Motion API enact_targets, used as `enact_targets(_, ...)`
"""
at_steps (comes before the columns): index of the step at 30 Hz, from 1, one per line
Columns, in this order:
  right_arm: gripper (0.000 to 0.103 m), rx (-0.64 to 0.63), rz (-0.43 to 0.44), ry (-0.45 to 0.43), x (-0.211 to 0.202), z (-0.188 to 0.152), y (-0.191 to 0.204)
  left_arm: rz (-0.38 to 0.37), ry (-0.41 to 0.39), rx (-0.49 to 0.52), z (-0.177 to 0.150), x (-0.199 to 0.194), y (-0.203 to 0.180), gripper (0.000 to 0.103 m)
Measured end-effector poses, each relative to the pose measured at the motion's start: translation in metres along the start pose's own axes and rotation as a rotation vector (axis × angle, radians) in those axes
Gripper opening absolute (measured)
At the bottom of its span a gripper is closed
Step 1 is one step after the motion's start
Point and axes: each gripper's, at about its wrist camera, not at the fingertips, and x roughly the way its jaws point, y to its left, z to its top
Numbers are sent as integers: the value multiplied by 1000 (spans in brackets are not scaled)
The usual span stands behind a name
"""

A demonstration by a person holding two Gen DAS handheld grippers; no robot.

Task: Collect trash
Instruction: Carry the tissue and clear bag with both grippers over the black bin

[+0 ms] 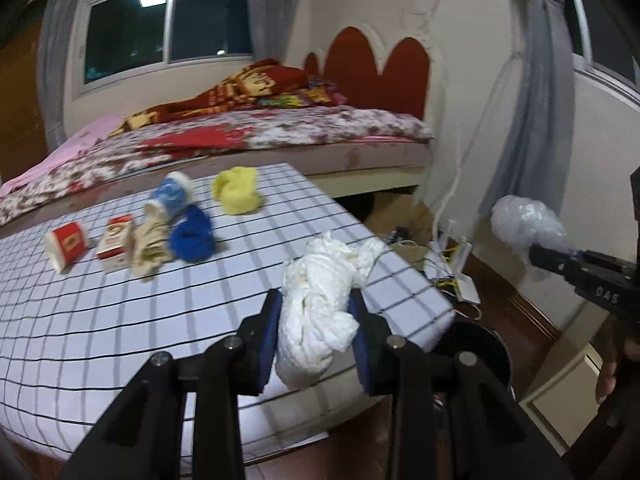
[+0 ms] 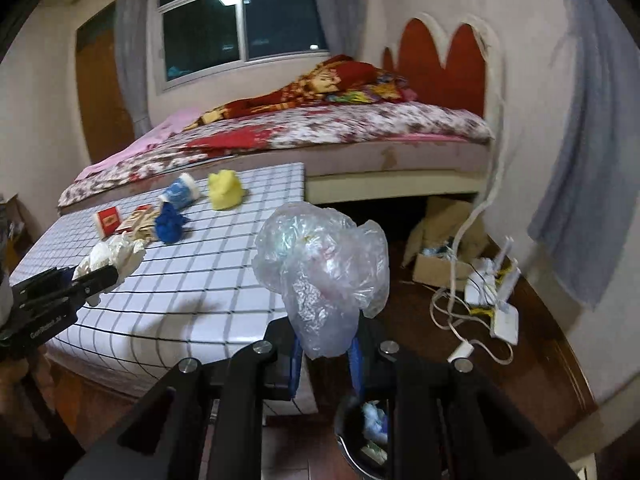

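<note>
**Above the bin: two loads carried to the drop**

Between the left gripper (image 1: 316, 334) jaws a crumpled tissue (image 1: 320, 312) is clamped; the right gripper (image 2: 326, 354) grips a plastic bag (image 2: 322, 264). Both hang near the desk (image 1: 100, 320) edge. Centre each over the bin (image 2: 360, 432) before releasing.

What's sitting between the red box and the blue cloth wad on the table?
A crumpled beige cloth lies between the red box and the blue cloth wad, clearest in the left wrist view.
</note>
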Motion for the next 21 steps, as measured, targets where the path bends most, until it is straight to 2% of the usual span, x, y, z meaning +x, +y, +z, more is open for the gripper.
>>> enact_targets(5, 20, 35, -41, 11, -8, -13, -25, -21, -11, 45, 3, 2, -38, 34)
enact_targets(14, 21, 74, -98, 27, -19, -33, -64, -126, 44, 98, -5, 19, -109, 34)
enact_targets(21, 21, 108, -143, 103, -11, -56, -100, -200, 106, 136, -20, 40, -154, 34)
